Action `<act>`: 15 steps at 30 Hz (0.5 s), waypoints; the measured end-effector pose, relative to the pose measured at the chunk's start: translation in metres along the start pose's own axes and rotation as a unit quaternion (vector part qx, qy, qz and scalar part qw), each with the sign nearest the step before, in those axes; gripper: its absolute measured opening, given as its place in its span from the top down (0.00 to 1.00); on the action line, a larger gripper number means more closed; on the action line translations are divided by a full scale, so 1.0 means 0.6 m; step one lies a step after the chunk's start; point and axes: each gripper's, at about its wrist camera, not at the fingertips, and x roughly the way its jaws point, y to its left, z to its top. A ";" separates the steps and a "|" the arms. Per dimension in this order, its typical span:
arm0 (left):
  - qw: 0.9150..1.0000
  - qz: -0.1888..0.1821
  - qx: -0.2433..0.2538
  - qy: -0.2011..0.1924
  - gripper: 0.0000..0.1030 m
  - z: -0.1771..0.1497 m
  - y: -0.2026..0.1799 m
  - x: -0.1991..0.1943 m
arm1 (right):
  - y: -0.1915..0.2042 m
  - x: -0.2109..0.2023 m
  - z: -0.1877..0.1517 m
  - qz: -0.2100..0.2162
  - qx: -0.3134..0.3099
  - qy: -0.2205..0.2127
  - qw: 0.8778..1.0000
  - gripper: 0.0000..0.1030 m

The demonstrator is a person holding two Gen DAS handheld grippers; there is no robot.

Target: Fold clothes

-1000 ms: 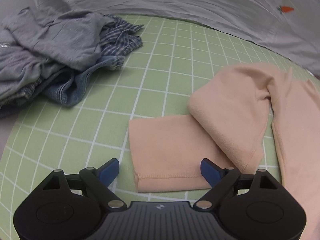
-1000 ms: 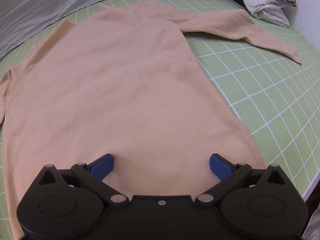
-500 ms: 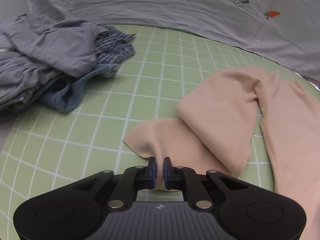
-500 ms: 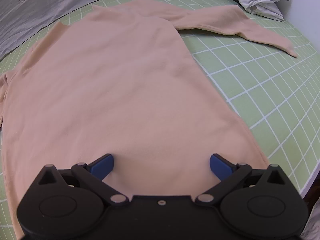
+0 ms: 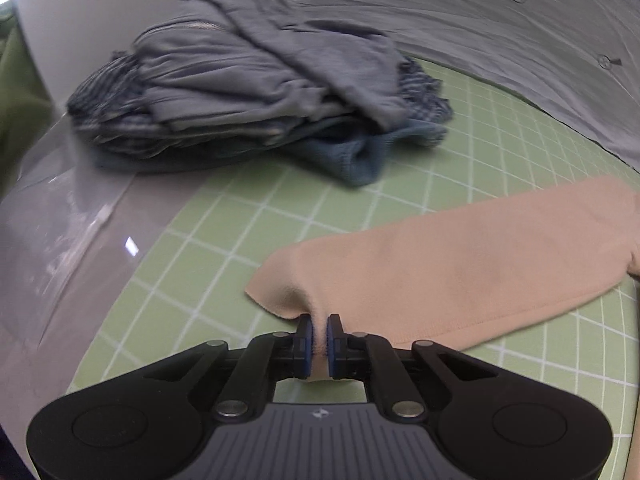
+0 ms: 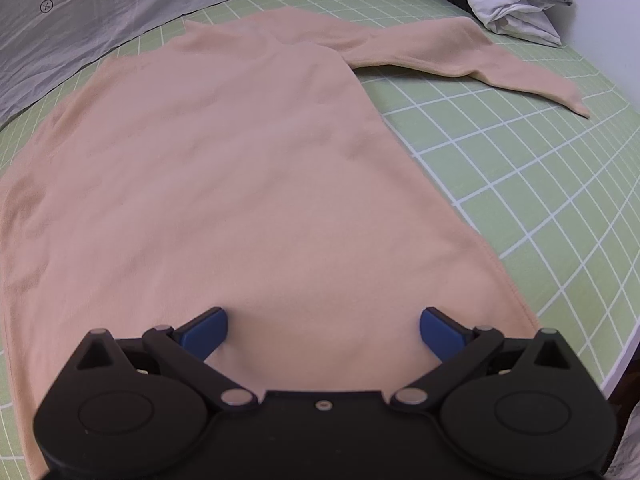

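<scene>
Green grid mat: left claw pinching peach sleeve cuff.

Soft matt knit sweater on a smooth (gridded) mat

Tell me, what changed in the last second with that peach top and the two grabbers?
The left gripper closed on the cuff of the peach top's sleeve and drew it out straight; it had lain doubled over. The right gripper stayed open over the top's body, and the pile of blue clothes was left alone.
</scene>
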 end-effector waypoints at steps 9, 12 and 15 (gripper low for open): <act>1.000 -0.011 -0.023 0.008 0.67 -0.014 -0.002 -0.024 | 0.000 -0.004 -0.002 0.003 -0.009 -0.009 1.000 0.00; 1.000 -0.020 -0.014 0.003 0.57 -0.017 -0.025 -0.041 | -0.005 -0.025 -0.006 -0.017 -0.036 -0.041 0.998 0.03; 0.999 -0.038 0.000 -0.004 0.50 -0.021 -0.062 -0.059 | -0.019 -0.047 -0.015 -0.045 -0.088 -0.081 0.992 0.03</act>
